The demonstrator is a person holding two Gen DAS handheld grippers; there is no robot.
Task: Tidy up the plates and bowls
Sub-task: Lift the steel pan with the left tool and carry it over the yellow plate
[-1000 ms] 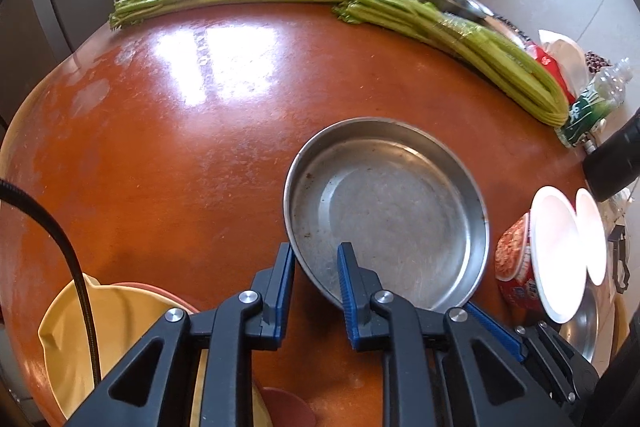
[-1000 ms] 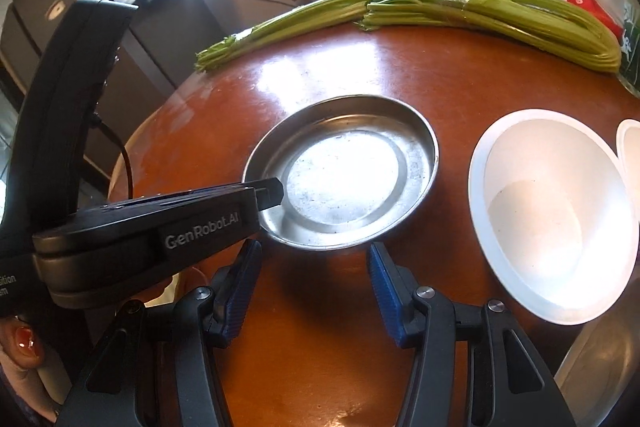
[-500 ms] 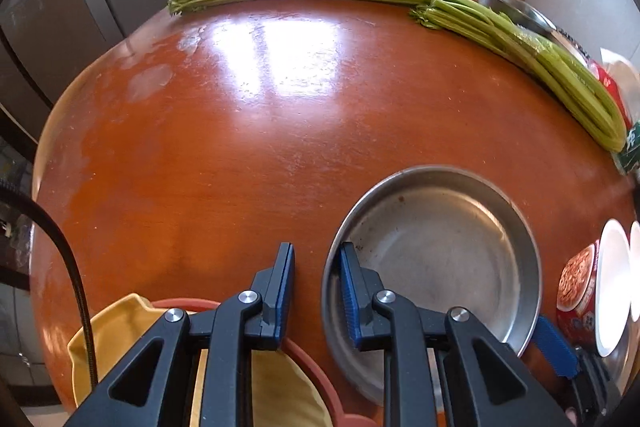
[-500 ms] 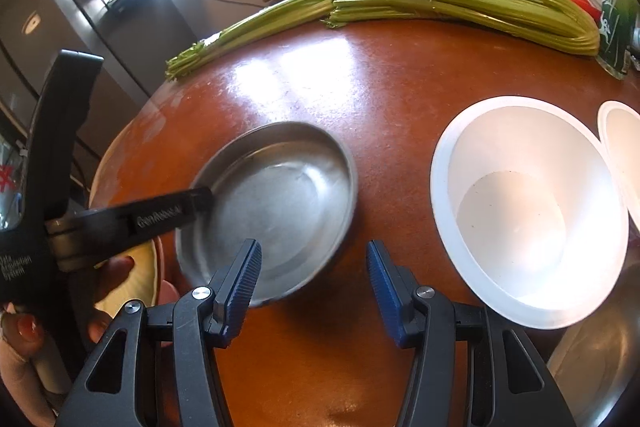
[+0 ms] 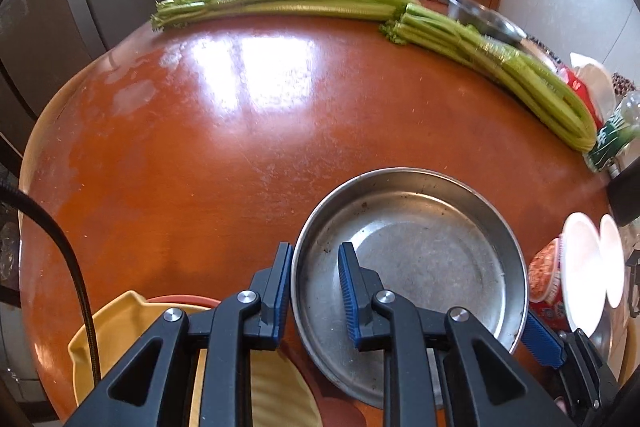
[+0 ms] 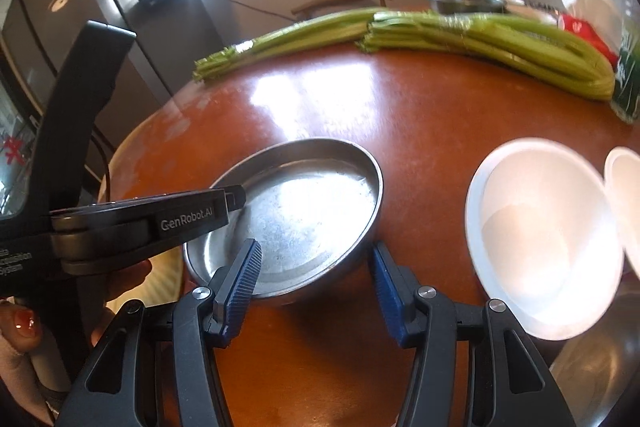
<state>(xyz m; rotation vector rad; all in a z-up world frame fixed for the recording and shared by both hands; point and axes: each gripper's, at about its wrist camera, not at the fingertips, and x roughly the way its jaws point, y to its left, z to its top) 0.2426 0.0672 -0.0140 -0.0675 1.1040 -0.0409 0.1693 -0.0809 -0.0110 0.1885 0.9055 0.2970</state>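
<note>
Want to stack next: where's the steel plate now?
The steel plate sits at the table's near edge, its left rim between the left gripper's fingers, white bowl to its right.

Metal pan (image 5: 420, 259) lifted off the table (image 5: 200, 147) since 1 s ago, now tilted with its far rim high and drawn toward the near left edge, partly over the yellow plate (image 5: 120, 327). Left gripper (image 5: 314, 291) still clamped on the near-left rim, carried along with it. Right gripper (image 6: 316, 287) shifted from beside the pan to straddling its near right rim, jaws wide apart. White bowl (image 6: 544, 239) nearer the right view's edge.
</note>
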